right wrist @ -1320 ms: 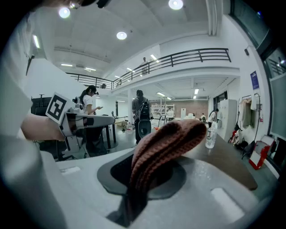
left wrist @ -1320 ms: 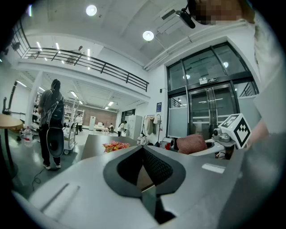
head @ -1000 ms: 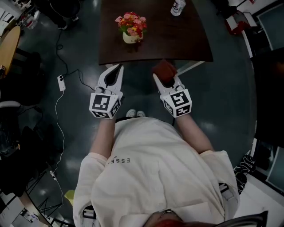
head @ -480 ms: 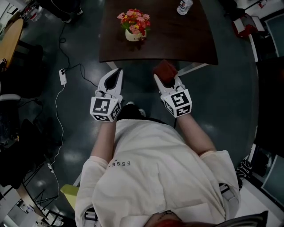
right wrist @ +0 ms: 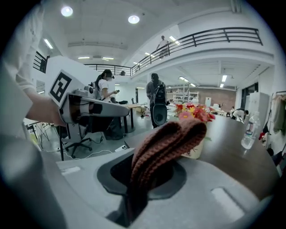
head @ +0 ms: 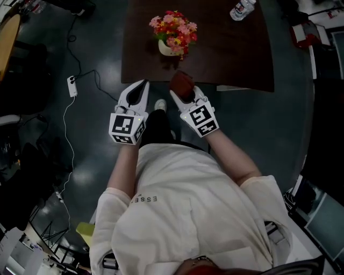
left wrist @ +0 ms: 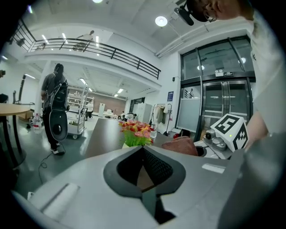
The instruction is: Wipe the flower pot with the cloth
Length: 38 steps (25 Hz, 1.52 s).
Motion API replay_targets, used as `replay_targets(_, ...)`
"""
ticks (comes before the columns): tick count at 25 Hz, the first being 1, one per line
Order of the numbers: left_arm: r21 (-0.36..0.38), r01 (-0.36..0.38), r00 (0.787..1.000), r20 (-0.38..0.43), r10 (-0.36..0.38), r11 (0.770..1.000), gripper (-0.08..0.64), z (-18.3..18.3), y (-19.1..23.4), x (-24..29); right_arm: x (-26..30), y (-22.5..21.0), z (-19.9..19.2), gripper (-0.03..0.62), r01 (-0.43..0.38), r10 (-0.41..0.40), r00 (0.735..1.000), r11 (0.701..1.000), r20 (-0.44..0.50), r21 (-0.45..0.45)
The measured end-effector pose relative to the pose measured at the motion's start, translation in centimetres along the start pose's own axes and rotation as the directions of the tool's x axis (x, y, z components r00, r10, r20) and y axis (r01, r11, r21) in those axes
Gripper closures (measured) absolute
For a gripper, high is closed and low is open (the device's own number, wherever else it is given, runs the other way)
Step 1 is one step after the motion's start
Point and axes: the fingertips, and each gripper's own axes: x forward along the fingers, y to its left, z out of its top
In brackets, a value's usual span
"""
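Note:
A small cream flower pot [head: 168, 49] with red, pink and yellow flowers stands near the front edge of the dark wooden table [head: 226, 59]; the flowers [left wrist: 136, 130] show in the left gripper view and the pot [right wrist: 193, 150] in the right gripper view. My right gripper [head: 180, 92] is shut on a folded reddish-brown knitted cloth [head: 181, 83], held just in front of the pot; the cloth [right wrist: 163, 145] sticks up between the jaws. My left gripper [head: 141, 86] hovers off the table's front-left corner, shut and empty.
A clear plastic bottle [head: 240, 10] stands at the table's far right. A white power strip [head: 72, 85] and cables lie on the dark floor to the left. A person [left wrist: 54, 107] stands by a speaker behind the table.
Both grippers have moved toward the table. The right gripper with the cloth has shifted left, closer to the flower pot, and now reaches over the table edge.

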Motion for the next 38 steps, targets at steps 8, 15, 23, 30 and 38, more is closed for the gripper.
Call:
replay_targets(8, -0.055, 0.049, 0.996, -0.067, -0.053, 0.997, 0.545, -0.4, 6.3, 6.5, 9.6, -3.6, 0.7, 0.549, -0.037, 0.043, 0.995, 0.997, -0.090, 0.063)
replay_targets(15, -0.075, 0.124, 0.984, -0.121, -0.132, 0.989, 0.545, -1.7, 6.6, 9.5, 14.5, -4.6, -0.1, 0.549, -0.043, 0.069, 0.985, 0.986, -0.161, 0.163)
replay_targets(23, -0.099, 0.149, 0.975, -0.153, -0.163, 0.984, 0.545, -2.8, 6.0, 11.2, 13.5, -6.6, -2.6, 0.549, -0.014, 0.078, 0.973, 0.959, -0.217, 0.284)
replay_targets(30, -0.115, 0.145, 0.971, -0.176, -0.164, 0.983, 0.545, -3.5, 5.3, 12.5, 10.6, -9.9, -4.8, 0.548, 0.068, 0.044, 0.968, 0.899, -0.245, 0.433)
replay_targets(38, -0.060, 0.149, 0.971, -0.178, -0.157, 0.987, 0.529, -2.8, 4.2, 14.6, 7.2, -14.4, -7.2, 0.548, 0.130, 0.011, 0.959, 0.873, -0.285, 0.470)
